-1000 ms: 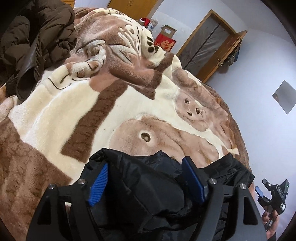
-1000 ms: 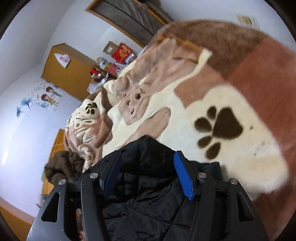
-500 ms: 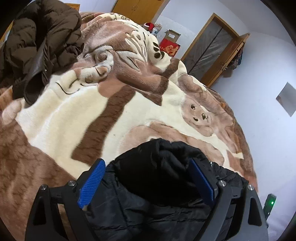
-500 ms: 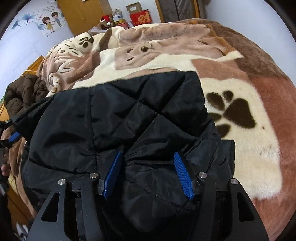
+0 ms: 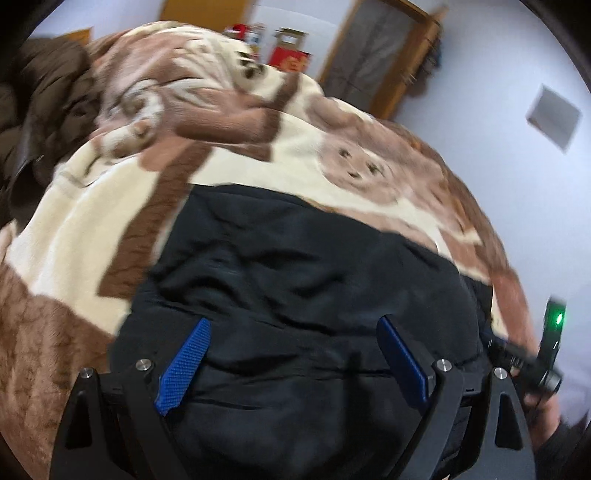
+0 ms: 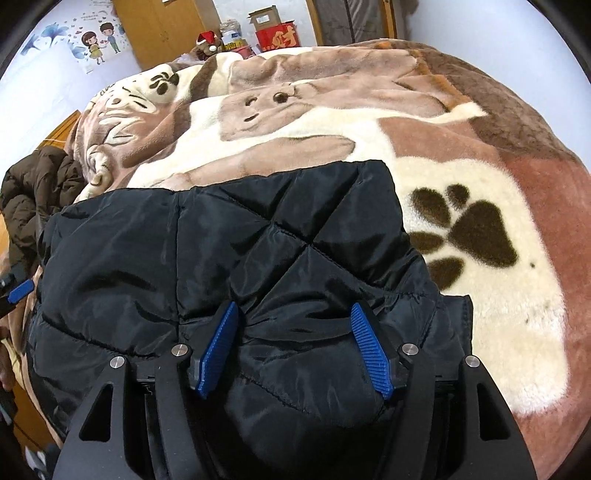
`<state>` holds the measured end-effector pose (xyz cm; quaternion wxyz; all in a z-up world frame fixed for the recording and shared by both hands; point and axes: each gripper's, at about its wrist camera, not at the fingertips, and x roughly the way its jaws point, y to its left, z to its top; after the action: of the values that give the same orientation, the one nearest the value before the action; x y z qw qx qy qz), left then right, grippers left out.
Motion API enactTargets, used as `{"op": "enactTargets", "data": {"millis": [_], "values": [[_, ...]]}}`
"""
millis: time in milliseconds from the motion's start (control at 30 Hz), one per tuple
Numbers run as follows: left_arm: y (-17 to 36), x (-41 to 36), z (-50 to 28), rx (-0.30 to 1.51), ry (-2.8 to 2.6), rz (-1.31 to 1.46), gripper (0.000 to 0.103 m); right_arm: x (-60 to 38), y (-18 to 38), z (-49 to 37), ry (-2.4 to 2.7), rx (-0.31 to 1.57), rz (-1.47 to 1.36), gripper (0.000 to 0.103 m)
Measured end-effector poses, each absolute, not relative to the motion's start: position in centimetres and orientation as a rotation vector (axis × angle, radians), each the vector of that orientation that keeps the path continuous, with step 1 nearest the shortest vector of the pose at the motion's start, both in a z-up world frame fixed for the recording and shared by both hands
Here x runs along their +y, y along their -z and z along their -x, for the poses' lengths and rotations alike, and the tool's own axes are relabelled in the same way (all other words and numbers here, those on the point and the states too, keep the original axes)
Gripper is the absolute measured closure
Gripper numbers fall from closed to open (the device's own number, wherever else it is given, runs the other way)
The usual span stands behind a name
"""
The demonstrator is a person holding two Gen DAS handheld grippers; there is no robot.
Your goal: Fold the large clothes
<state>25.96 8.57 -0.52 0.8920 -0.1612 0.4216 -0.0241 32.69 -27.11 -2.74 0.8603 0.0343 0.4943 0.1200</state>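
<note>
A black quilted jacket (image 5: 295,258) lies spread on a plush brown and cream animal-print blanket (image 5: 92,221). My left gripper (image 5: 291,321) hovers over its near edge with the jaws wide and open; the fabric lies flat under them, and this view is blurred. In the right wrist view the jacket (image 6: 184,240) shows diamond stitching. My right gripper (image 6: 294,306) has a puffy fold of it between the blue pads. Creases run from both pads while the jaws are opening. The right gripper's body (image 5: 546,354), with a green light and a hand on it, shows at the left view's right edge.
A brown padded coat (image 5: 48,92) is heaped at the blanket's left side, also seen as the brown coat (image 6: 33,184). Red boxes (image 6: 275,37) and a wooden wardrobe (image 6: 166,29) stand beyond the bed. A wooden door (image 5: 373,70) is at the back.
The jacket, bunched up between both grippers a second ago, now lies flat on the blanket. The left gripper's jaws widened and swung sideways. The right gripper came down, then held still.
</note>
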Motion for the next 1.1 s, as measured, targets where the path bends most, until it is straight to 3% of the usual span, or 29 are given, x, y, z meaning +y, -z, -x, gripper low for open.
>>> {"op": "enactTargets", "data": {"millis": [233, 367, 700, 867, 1100], "values": [[1.0, 3.1, -29.4, 0.893, 0.121, 0.123, 0.01, -26.2, -0.4, -31.6, -0.276, 0.964, -0.01, 0.04], [4.2, 4.2, -33.0, 0.988, 0.047, 0.121, 0.01, -26.3, 1.0, -32.9, -0.24, 1.021, 0.019, 0.04], [7.5, 4.5, -35.1, 0.979, 0.015, 0.073, 0.003, -26.7, 4.3, -35.1, -0.217, 1.064, 0.009, 0.039], [6.1, 4.9, -35.0, 0.999, 0.019, 0.065, 0.006, -26.6, 4.3, -35.4, -0.207, 1.085, 0.032, 0.039], [2.4, 10.1, -32.0, 0.873, -0.069, 0.048, 0.007, -26.9, 0.4, -34.4, -0.228, 1.006, 0.013, 0.039]]}}
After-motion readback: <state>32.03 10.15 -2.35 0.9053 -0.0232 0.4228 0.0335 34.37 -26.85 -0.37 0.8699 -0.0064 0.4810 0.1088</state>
